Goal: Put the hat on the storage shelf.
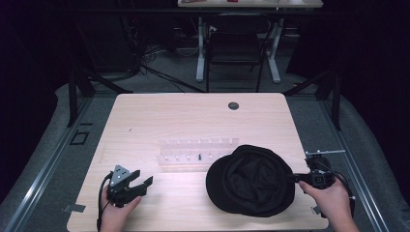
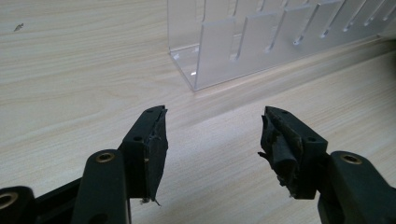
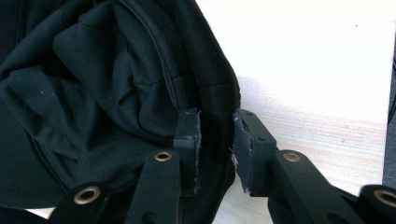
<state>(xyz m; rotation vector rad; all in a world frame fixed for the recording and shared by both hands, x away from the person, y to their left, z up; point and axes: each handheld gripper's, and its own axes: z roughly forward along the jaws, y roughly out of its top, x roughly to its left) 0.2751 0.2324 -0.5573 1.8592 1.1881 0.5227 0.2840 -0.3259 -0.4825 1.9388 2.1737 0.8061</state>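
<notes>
A black hat (image 1: pixel 251 181) lies upside down on the right front of the wooden table (image 1: pixel 169 116), its dark lining (image 3: pixel 93 84) facing up. My right gripper (image 1: pixel 295 178) reaches in from the right at the hat's edge. In the right gripper view the thick rim fills the gap between the jaws of the right gripper (image 3: pixel 217 135), one pad inside the hat and one outside, both against the fabric. My left gripper (image 1: pixel 141 178) rests low at the front left, open, with nothing between the jaws of the left gripper (image 2: pixel 212 135).
A clear acrylic rack (image 1: pixel 198 152) with slotted dividers stands at mid-table, just behind the hat; its near end (image 2: pixel 261 42) lies ahead of the left jaws. A round cable hole (image 1: pixel 233 105) sits near the far edge. A dark chair (image 1: pixel 237 48) stands beyond the table.
</notes>
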